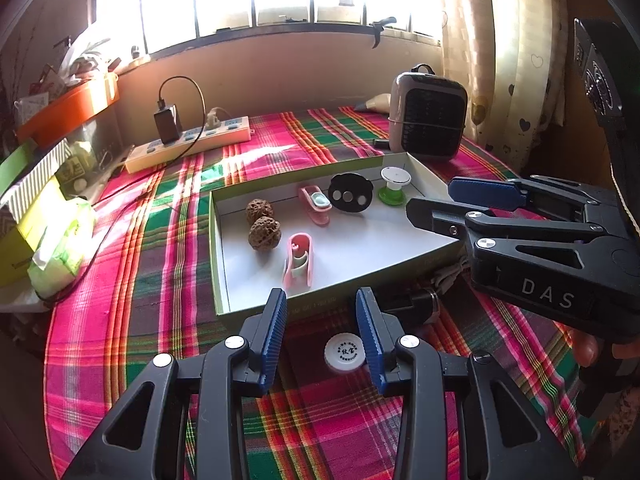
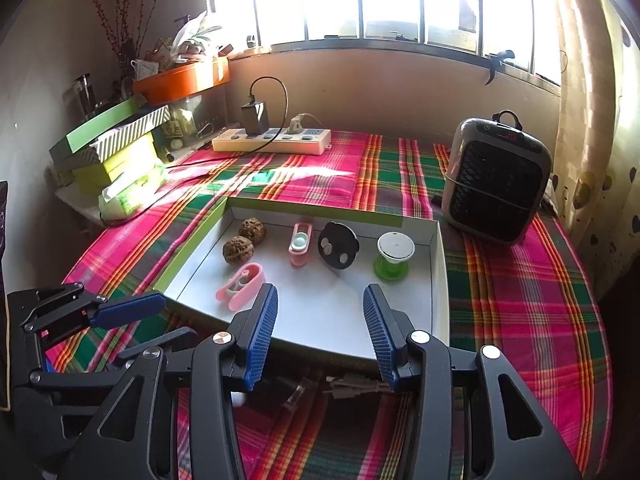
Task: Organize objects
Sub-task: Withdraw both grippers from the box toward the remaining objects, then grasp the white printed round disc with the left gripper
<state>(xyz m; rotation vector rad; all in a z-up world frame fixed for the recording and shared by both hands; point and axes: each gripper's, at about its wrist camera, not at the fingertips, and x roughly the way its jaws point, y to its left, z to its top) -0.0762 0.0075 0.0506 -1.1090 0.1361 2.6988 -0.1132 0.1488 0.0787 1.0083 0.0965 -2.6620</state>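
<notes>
Left wrist view: both tongs, left gripper (image 1: 322, 308) and right gripper (image 2: 320, 320), spread and empty before a shallow green-edged white cardboard tray (image 1: 360, 236) holding two brown wrinkled walnuts (image 1: 262, 222), pink clips and a black disc.

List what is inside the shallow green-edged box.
Inside the box: two walnuts, two pink clips, a black disc and a green-and-white spool. The right gripper hides the near floor.

A home room: heart-print curtain (image 1: 516, 52), plaid tablecloth (image 1: 152, 240), power strip (image 1: 192, 142) and small heater (image 1: 430, 114)
</notes>
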